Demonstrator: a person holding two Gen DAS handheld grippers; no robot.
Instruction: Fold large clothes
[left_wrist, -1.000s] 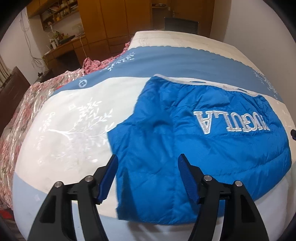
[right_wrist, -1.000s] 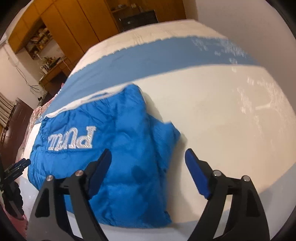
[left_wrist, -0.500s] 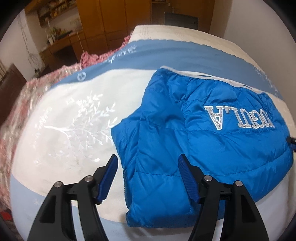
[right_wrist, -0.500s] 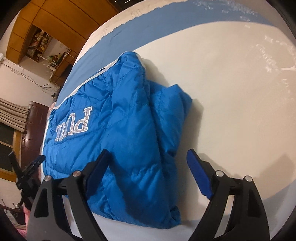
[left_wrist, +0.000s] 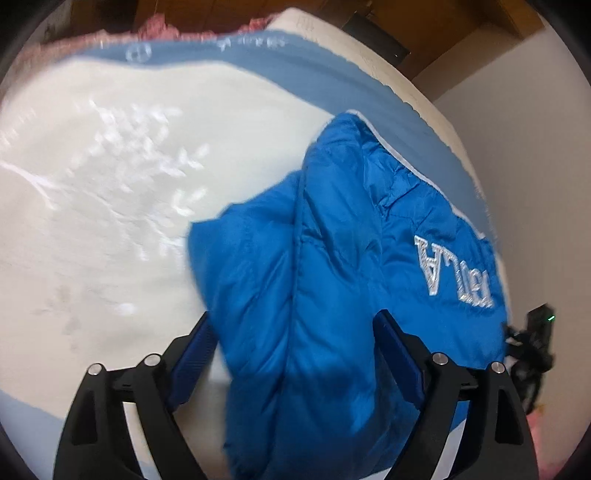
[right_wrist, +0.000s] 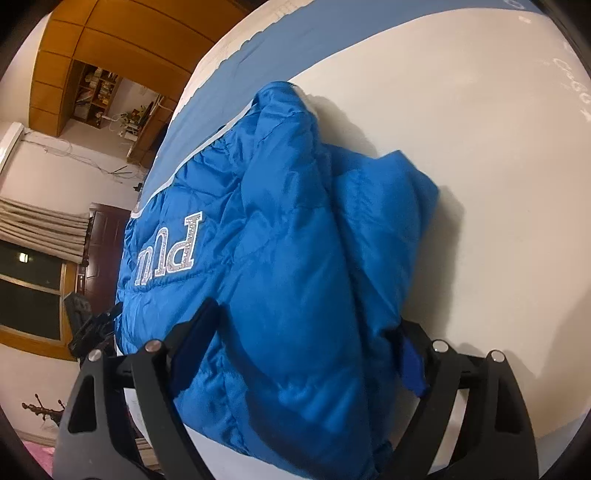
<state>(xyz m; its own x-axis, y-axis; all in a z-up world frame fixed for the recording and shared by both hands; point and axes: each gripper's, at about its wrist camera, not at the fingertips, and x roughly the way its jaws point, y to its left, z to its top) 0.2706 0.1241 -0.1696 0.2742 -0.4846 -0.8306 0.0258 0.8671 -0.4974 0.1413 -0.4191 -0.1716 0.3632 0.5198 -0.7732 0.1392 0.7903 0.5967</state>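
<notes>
A folded blue puffer jacket (left_wrist: 332, 240) with silver lettering lies on the bed, seen from its other end in the right wrist view (right_wrist: 295, 221). My left gripper (left_wrist: 291, 321) straddles the jacket's near left edge; its jaws are opening, with the padded fold between them and not pinched. My right gripper (right_wrist: 304, 319) stands wide over the jacket's near right edge, the bulky fold filling the gap, and its right finger (right_wrist: 412, 369) is partly covered by cloth. Each gripper shows small at the other view's edge.
The bed cover (left_wrist: 92, 240) is white with pale leaf embroidery and a blue band (left_wrist: 295, 70) at the far side. A pink patterned blanket (left_wrist: 155, 26) lies beyond the bed. Wooden cabinets (right_wrist: 122, 48), a shelf and a dark window (right_wrist: 29, 288) stand to the left.
Both grippers have dropped down and forward onto the jacket's near corners. The left one swung right and rolled, and its jaws widened. The jacket now sits between both pairs of fingers.
</notes>
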